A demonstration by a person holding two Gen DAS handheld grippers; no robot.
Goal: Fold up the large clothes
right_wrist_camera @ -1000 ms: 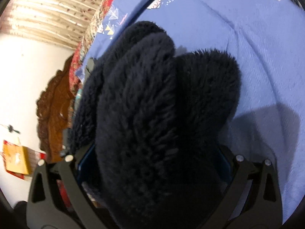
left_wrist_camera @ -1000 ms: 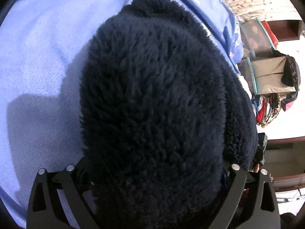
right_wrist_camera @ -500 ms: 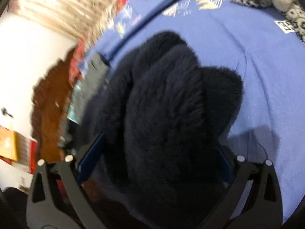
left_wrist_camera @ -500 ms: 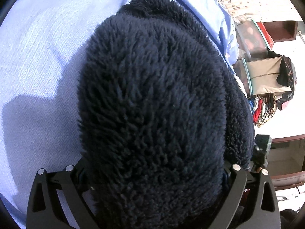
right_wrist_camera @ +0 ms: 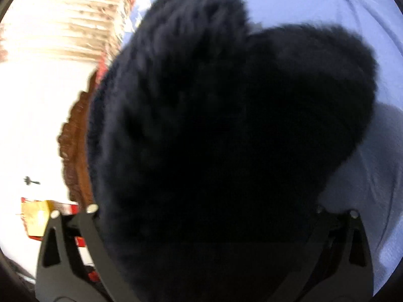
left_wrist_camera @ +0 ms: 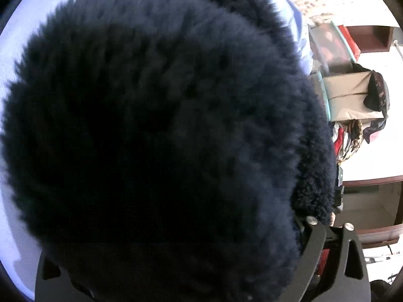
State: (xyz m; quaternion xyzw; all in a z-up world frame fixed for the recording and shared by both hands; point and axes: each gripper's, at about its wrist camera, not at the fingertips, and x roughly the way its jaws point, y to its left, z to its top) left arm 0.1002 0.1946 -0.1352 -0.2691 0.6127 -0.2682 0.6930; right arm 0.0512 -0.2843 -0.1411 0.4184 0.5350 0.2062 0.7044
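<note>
The left gripper [left_wrist_camera: 191, 264] is closing with its jaws wide, a thick bundle of dark navy fleece garment [left_wrist_camera: 156, 125] filling the gap between them; the fingertips are buried, so whether the pads are pressing cannot be told. The right gripper [right_wrist_camera: 204, 256] is likewise closing around the same fleece [right_wrist_camera: 226, 138]. Beyond both tools the blue bedsheet [right_wrist_camera: 352, 12] is lying open. Boxes [left_wrist_camera: 350, 93] are standing right of the left gripper. No writing is readable.
</note>
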